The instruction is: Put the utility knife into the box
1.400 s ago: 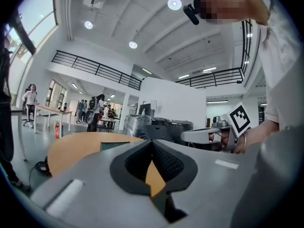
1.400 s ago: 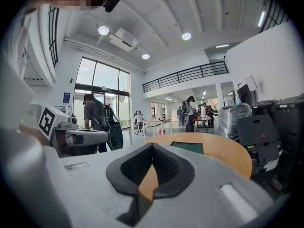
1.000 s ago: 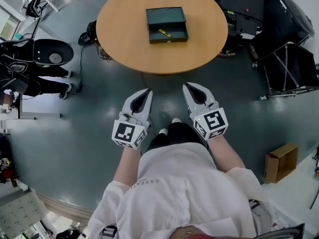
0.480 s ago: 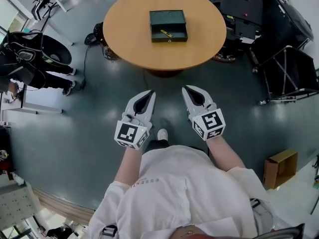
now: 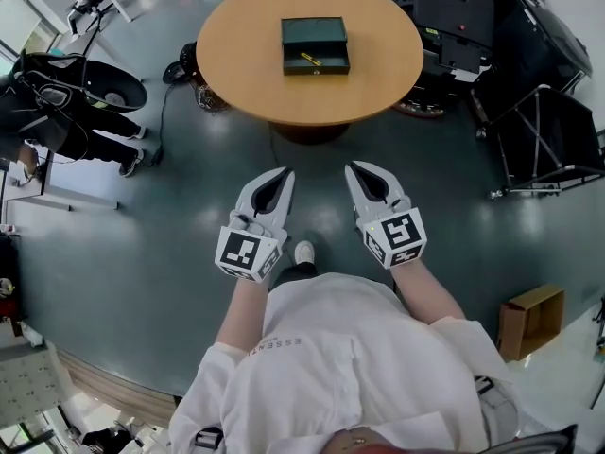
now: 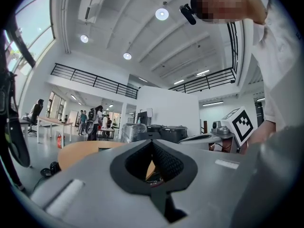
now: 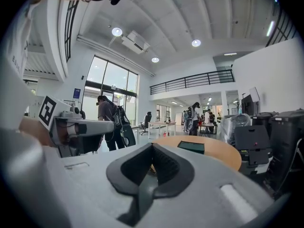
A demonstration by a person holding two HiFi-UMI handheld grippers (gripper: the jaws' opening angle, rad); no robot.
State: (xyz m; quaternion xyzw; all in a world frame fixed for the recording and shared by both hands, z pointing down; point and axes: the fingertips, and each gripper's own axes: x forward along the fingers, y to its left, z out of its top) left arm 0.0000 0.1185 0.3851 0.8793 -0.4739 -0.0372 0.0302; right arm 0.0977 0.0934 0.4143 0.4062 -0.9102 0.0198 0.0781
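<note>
Well short of the table [image 5: 236,60], left gripper [image 5: 281,173] and right gripper [image 5: 353,167] are held clenched (nothing between the jaws). What seems to be the utility knife [image 5: 308,60] is seen lying inside the box [image 5: 316,69].

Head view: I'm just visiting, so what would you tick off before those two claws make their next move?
1. Box lying open on the round table: ok.
2. Utility knife located, a thin yellow item inside the box's near half: ok.
3. Left hand-held gripper empty, jaws together: ok.
4. Right hand-held gripper empty, jaws together: ok.
5. Table within reach: not ok, bare floor lies between both grippers and the table.
</note>
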